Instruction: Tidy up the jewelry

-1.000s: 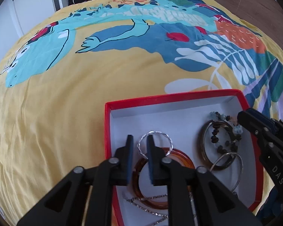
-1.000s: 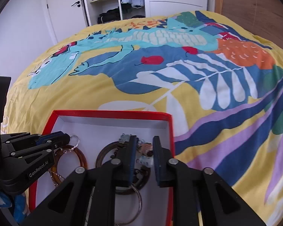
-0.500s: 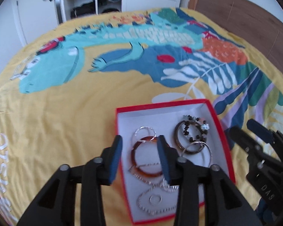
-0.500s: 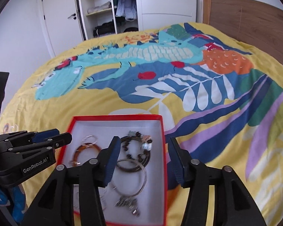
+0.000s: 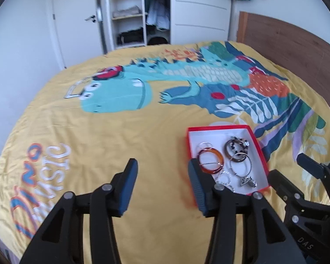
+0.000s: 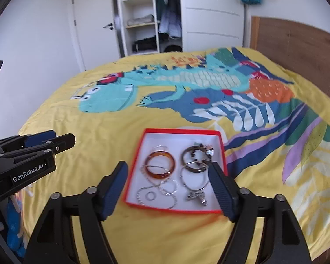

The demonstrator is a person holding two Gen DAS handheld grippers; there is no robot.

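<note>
— What's differing from a second ago on your feeds?

— I'm seeing both tools pulled well back and up. A second ago my left gripper was nearly closed over the amber bangle inside the red jewelry box; now its fingers are standing wide apart, holding nothing, hovering over bare yellow bedspread left of the box. My right gripper was pinched narrow at the beaded bracelet; now it's spread wide and empty too, its fingers framing the box's near half from above.

— Where's the jewelry sitting?

— All of it is lying in the box: bangle on the left, beaded bracelet on the right, a thin silver hoop just below the bracelet, and a silver chain along the near edge.

— Room to move?

— The box is resting on the bedspread nearer the wooden headboard side. I'm seeing open cloth to its left and beyond it, toward the wardrobe. In the right view, the left tool is sitting well apart from the box.
</note>
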